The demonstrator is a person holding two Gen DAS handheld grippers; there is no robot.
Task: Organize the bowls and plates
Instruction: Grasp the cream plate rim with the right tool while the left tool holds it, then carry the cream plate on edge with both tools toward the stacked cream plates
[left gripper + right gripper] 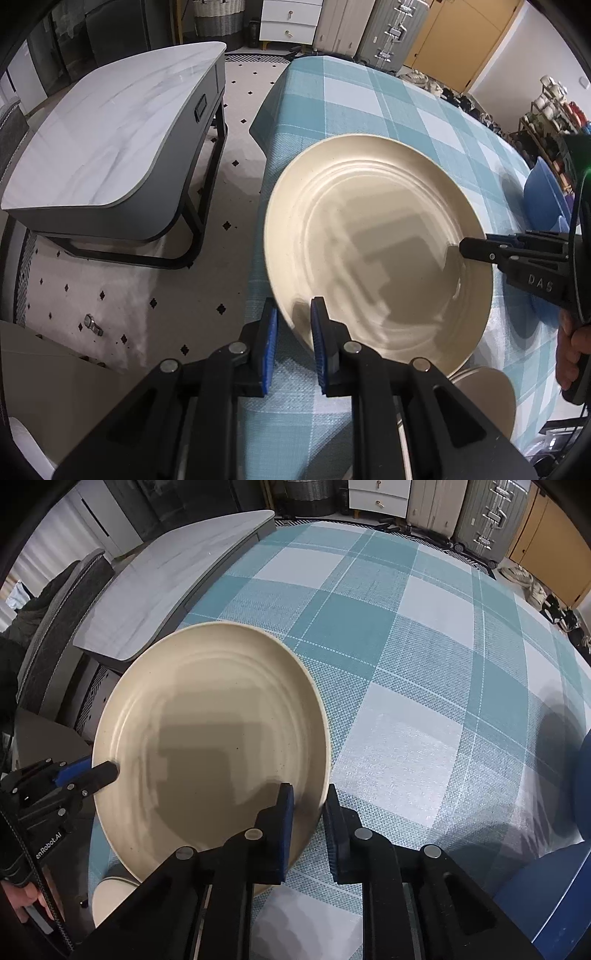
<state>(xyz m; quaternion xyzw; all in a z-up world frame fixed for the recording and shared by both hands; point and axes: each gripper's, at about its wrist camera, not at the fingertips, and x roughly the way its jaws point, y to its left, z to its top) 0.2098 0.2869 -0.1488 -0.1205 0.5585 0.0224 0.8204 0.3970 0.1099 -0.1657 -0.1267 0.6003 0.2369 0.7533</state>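
Observation:
A large cream plate point(380, 251) is held above the checked tablecloth point(351, 107) near the table's left edge; it also shows in the right wrist view point(210, 738). My left gripper point(293, 332) straddles its near-left rim, one blue pad on each side. My right gripper point(310, 812) straddles the opposite rim the same way, and shows in the left wrist view point(469, 247). A smaller cream dish point(484, 391) sits on the table below the plate. A blue bowl point(546, 199) stands to the right.
A grey marble-top coffee table point(110, 147) stands left of the table, across a strip of patterned floor. Suitcases point(369, 29) and a white drawer unit point(290, 20) line the far wall. A shelf with items point(550, 110) is at the right.

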